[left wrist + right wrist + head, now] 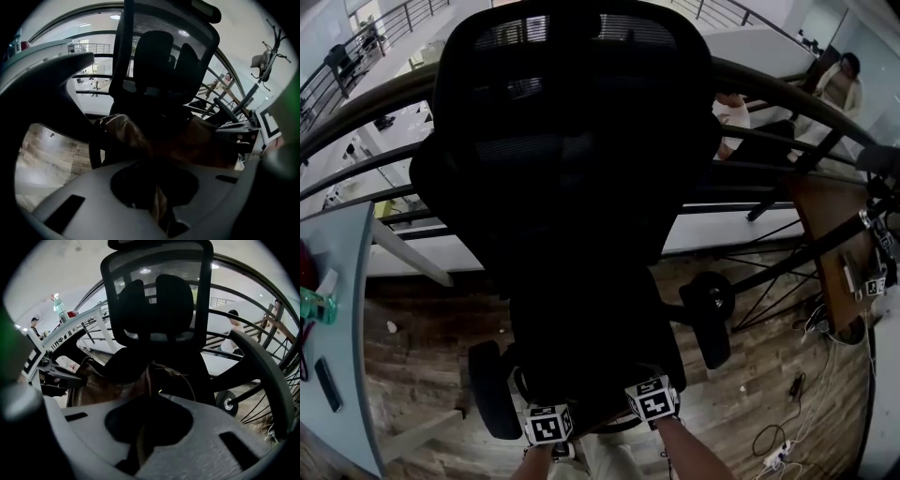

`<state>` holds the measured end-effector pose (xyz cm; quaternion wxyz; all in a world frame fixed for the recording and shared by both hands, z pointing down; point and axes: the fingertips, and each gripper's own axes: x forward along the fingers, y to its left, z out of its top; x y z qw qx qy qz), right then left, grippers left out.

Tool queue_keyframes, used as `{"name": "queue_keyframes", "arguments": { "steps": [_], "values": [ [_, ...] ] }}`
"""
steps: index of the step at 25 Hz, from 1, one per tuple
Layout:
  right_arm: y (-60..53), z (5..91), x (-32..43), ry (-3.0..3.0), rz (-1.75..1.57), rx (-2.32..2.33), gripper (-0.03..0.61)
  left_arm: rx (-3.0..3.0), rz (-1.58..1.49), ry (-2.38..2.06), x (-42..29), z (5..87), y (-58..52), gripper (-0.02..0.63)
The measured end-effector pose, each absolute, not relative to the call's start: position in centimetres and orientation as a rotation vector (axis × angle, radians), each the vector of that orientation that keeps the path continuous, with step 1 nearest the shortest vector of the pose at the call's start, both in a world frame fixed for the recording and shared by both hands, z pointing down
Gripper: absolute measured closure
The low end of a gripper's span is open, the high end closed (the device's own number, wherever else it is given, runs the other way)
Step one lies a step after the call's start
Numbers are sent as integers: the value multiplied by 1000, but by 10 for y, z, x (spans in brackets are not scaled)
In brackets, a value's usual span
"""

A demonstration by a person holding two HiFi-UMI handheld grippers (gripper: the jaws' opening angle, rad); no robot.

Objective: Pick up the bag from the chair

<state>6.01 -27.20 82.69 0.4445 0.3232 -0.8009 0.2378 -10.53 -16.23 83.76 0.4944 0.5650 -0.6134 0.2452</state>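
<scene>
Between the closed jaws of your left gripper (159, 208) sits a fold of the soft brown leather bag (129, 133). Your right gripper (140, 446) pinches another brown strip of it the same way. Just beyond both sets of jaws, the bag's body slumps on the seat of the black mesh-backed office chair (154, 301), between its curved armrests (265, 371).

I'm working in an open-plan office: a mesh-backed swivel chair (572, 187), a grey desk (342, 272) beside it, and gallery railings (403, 14) behind.
</scene>
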Motion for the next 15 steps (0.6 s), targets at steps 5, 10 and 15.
{"name": "queue_keyframes", "arguments": {
  "steps": [5,10,15],
  "values": [
    [-258,801,62,-2007,602,856,561,1401,552,-1484,-106,813,-155,600],
    [-248,774,66,-2026,599,908,561,1440,528,-1484,-103,785,-151,600],
    [-241,740,70,-2062,575,963,561,1525,517,-1468,-97,752,-149,600]
  ]
}}
